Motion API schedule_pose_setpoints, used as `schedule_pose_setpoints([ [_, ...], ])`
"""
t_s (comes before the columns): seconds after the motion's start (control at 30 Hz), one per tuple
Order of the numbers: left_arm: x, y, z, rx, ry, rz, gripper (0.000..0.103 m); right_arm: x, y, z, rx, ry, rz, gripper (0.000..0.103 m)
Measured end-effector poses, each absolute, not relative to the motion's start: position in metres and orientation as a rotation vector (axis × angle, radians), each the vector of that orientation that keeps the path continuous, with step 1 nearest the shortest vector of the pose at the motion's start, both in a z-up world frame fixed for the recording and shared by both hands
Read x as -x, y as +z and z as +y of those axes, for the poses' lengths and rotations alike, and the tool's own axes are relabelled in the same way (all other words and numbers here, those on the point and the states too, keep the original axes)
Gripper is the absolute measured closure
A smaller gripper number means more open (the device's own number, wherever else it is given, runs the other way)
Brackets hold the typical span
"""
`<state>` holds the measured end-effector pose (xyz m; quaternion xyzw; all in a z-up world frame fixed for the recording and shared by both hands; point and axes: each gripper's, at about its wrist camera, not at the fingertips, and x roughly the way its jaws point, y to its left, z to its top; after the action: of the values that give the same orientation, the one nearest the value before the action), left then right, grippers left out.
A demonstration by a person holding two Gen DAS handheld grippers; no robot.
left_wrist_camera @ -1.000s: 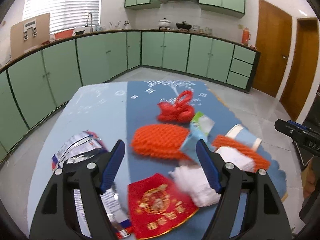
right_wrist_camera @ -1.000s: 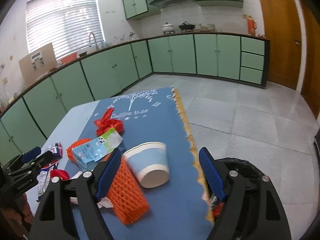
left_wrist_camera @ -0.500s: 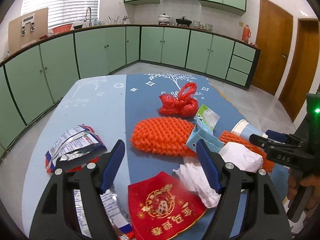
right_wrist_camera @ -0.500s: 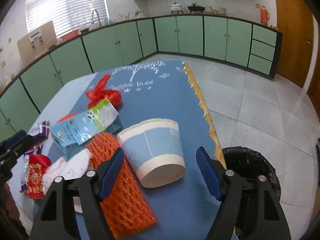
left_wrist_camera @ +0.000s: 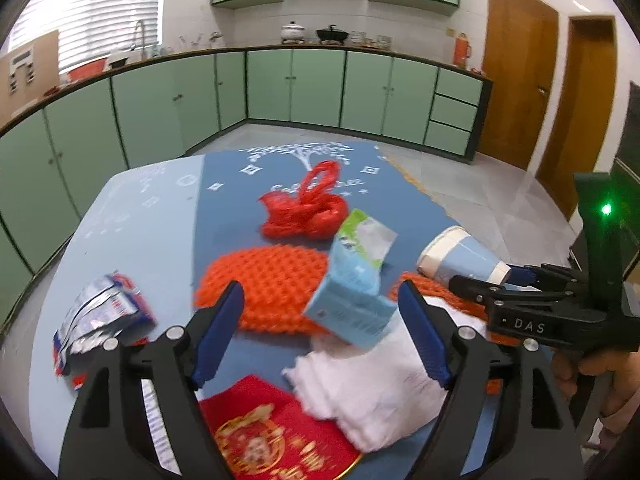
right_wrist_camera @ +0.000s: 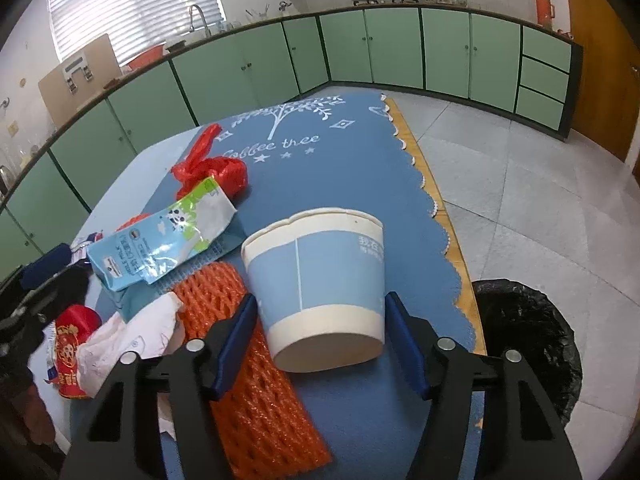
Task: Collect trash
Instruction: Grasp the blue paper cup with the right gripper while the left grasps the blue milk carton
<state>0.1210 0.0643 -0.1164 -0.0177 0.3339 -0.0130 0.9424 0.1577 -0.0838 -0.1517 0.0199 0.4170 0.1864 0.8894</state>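
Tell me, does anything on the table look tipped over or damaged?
Yes. The paper cup lies on its side on the blue mat, and the milk carton beside it is crushed flat.

Green cabinets point(left_wrist_camera: 360, 92) run under a dark counter carrying a white pot point(left_wrist_camera: 293, 32), a black wok point(left_wrist_camera: 332, 34) and an orange thermos point(left_wrist_camera: 461, 50) — beside two wooden doors point(left_wrist_camera: 516, 92) — while a blue cloth point(right_wrist_camera: 320, 168) covers the tabletop point(left_wrist_camera: 132, 216).

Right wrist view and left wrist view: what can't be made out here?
- Paper cup: whether the right tongs touch it; the cup's foot hides the gap.
- Trash bin: contents lost in its black liner; right wrist view.
- Red envelope: bottom cut off by the left tongs; left wrist view.
- Milk carton: print blurred.
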Motion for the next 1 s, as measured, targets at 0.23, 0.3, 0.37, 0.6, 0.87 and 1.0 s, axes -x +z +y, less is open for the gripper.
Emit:
schedule_pose_setpoints([
  [0.23,-0.144,-0.129,0.052,0.037,-0.035,0.707,0.028,-0.158,-0.139,-0.098,-0.052,0.358,0.832,0.042],
  [0.3,-0.148,-0.132,0.05,0.043,-0.039,0.713,0.033,-0.156,-0.136,-0.101,-0.045,0.35,0.826,0.042],
  [0.37,-0.151,-0.136,0.046,0.034,-0.044,0.722,0.039,-0.156,-0.135,-0.103,-0.05,0.346,0.822,0.042],
  [0.6,-0.149,-0.145,0.039,0.022,-0.04,0.745,0.053,-0.158,-0.132,-0.107,-0.065,0.342,0.809,0.042],
  [0.87,-0.13,-0.116,0.044,0.036,-0.021,0.64,0.056,-0.152,-0.121,-0.109,-0.076,0.348,0.783,0.042],
  [1.0,-0.12,-0.096,0.046,0.054,-0.024,0.594,0.057,-0.148,-0.107,-0.113,-0.082,0.351,0.751,0.042],
])
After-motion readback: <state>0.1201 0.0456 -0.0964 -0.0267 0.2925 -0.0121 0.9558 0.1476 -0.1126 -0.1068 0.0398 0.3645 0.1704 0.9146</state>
